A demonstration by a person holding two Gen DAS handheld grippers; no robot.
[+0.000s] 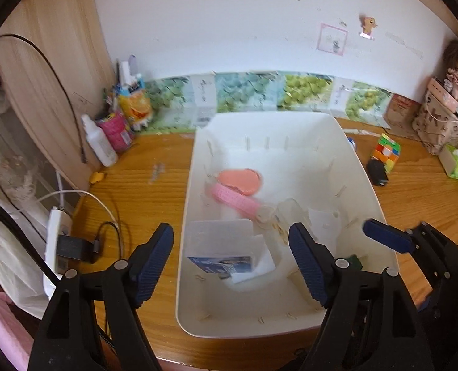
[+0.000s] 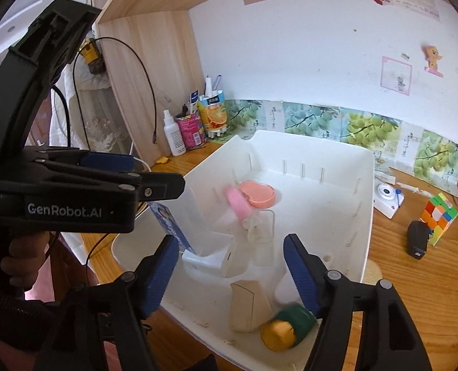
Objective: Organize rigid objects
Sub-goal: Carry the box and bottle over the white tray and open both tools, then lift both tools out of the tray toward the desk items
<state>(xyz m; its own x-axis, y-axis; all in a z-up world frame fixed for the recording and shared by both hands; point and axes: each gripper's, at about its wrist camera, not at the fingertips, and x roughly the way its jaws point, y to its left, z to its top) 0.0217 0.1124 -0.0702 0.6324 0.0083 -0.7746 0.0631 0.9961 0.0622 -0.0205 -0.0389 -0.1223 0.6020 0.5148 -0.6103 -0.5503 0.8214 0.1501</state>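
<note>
A white plastic bin (image 1: 369,182) stands on the wooden desk. It holds a salmon case (image 1: 241,181), a pink strip (image 1: 236,201), a clear box (image 1: 219,239) over a blue card (image 1: 221,262), and a clear cup (image 2: 264,225). It also holds a white adaptor (image 2: 213,261), a beige wedge (image 2: 247,306) and a green-and-gold bottle (image 2: 287,326) on its side. My left gripper (image 1: 232,266) hangs open over the bin's near left part, nothing between its fingers. My right gripper (image 2: 230,275) is open above the near right corner, and the bottle lies just by its right finger (image 2: 301,273).
On the desk right of the bin lie a colour cube (image 1: 386,151), a black gadget (image 1: 377,171), a white toy camera (image 2: 386,199) and a tissue pack (image 1: 457,162). Back left stand a spray bottle (image 1: 99,140) and cartons (image 1: 133,105). A power strip (image 1: 54,244) with cables lies at left.
</note>
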